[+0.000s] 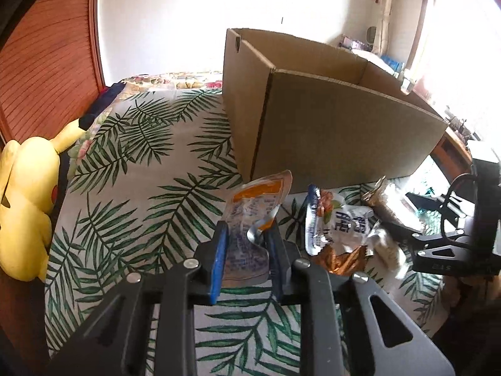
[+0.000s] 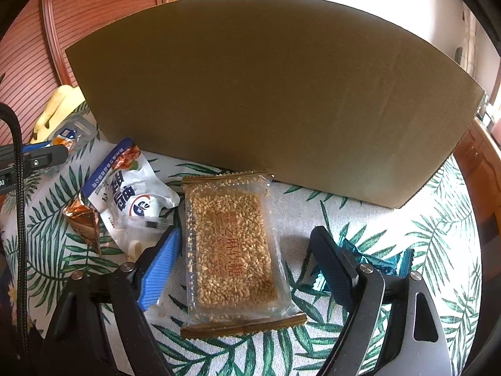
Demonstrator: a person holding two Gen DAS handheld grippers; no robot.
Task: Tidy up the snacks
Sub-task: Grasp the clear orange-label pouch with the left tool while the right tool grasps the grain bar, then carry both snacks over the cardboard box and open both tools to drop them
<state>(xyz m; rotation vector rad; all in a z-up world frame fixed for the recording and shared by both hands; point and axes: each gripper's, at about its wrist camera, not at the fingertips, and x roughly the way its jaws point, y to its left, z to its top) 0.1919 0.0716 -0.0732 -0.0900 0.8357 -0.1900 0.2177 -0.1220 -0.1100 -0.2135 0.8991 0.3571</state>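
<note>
My left gripper (image 1: 247, 235) is shut on an orange-and-white snack pouch (image 1: 253, 200), which is pinched between the blue pads and held just above the leaf-print cloth (image 1: 141, 188). From the right wrist view, the left gripper (image 2: 61, 152) and this pouch (image 2: 70, 136) sit at the far left. My right gripper (image 2: 245, 235) is open and straddles a clear sesame bar packet (image 2: 231, 244) lying flat on the cloth; neither pad presses on it. The open cardboard box (image 1: 328, 131) stands just behind the snacks, and its near wall (image 2: 266, 94) fills the right wrist view.
A white-and-blue pouch (image 2: 131, 194) and a copper foil wrapper (image 2: 83, 219) lie left of the sesame bar. A teal wrapper (image 2: 391, 263) lies under my right finger. A yellow plush toy (image 1: 25, 203) sits at the cloth's left edge, by a wooden panel (image 1: 47, 62).
</note>
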